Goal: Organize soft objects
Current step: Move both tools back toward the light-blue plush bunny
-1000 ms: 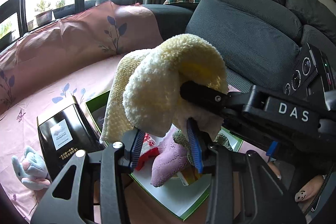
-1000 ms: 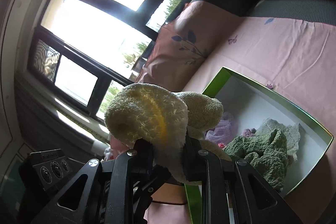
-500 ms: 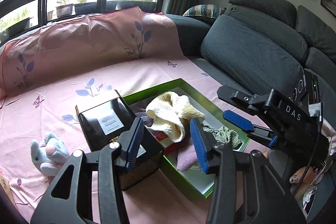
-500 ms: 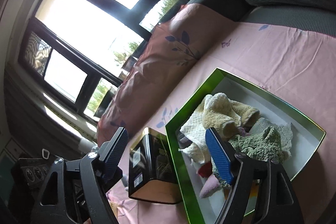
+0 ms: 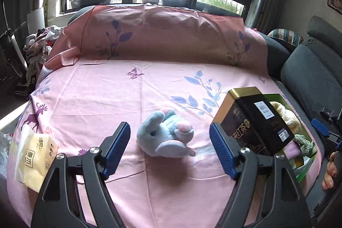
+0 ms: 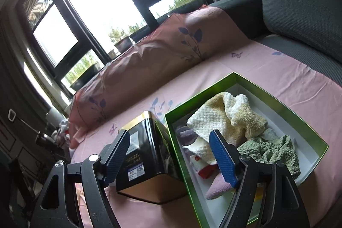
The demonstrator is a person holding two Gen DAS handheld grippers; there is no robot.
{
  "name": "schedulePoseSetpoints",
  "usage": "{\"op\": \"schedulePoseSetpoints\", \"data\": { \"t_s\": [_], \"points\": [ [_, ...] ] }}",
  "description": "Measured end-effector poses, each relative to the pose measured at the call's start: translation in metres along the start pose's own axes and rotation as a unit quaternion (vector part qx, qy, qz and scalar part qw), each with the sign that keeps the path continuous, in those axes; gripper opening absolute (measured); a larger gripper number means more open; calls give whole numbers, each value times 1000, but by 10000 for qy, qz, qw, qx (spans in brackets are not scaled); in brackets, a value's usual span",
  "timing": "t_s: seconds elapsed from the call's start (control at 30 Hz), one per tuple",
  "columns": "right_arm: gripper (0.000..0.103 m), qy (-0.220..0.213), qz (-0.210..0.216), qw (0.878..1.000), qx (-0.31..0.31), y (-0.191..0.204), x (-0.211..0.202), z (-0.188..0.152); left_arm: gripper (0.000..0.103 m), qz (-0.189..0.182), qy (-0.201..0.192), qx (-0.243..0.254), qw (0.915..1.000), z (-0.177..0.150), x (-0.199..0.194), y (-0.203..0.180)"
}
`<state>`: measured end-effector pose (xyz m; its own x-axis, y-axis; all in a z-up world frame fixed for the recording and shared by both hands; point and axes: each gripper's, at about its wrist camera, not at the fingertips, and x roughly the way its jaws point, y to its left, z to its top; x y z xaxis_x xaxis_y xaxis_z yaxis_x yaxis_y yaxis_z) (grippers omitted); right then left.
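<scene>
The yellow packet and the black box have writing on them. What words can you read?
"原木": big characters on the yellow tissue packet.
"清风": smaller brand mark above them, only roughly legible.
"红茶": gold characters on the black tin.
White labels and barcode sticker on the tin: too small to read.

The left wrist camera looked forward and downward along its tool (image 5: 170,149) across the pink floral bedsheet (image 5: 96,95) toward the windows. The right wrist camera sat close above the green-rimmed shallow box (image 6: 239,78), tilted. Both views shared the black-and-gold rectangular tin (image 5: 252,119) and that box.
</scene>
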<state>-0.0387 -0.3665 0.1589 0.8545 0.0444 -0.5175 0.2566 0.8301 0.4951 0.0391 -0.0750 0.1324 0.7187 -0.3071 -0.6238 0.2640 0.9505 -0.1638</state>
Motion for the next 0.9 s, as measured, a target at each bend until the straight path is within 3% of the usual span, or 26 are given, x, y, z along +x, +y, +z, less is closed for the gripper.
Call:
{"op": "schedulePoseSetpoints", "data": {
  "t_s": [0.2, 0.3, 0.4, 0.5, 0.57, 0.67, 0.73, 0.9],
  "points": [
    [79, -52, 2, 9979, -653, 52, 1, -9, 78, -428, 180, -424, 9980, -8, 26, 34],
    [85, 32, 268, 9954, -917, 84, 7, -17, 80, -672, 246, -450, 9964, -10, 37, 38],
    [85, 714, 1110, 9885, -733, 115, 31, -26, 80, -832, 370, -581, 9941, -12, 49, 43],
    [85, 1756, 1895, 9650, -444, 142, 70, -37, 80, -965, 567, -756, 9908, -15, 59, 49],
    [85, 1989, 1692, 9633, -627, 159, 91, -44, 80, -997, 662, -753, 9900, -17, 64, 51],
    [85, 2081, 1039, 9680, -938, 173, 119, -55, 80, -1014, 679, -790, 9894, -16, 71, 56],
    [85, 2308, 900, 9638, -984, 177, 140, -61, 80, -1080, 750, -921, 9870, -16, 77, 61],
    [73, 2619, 441, 9549, -1325, 183, 181, -71, 80, -1124, 924, -939, 9849, -18, 89, 62]
  ]
}}
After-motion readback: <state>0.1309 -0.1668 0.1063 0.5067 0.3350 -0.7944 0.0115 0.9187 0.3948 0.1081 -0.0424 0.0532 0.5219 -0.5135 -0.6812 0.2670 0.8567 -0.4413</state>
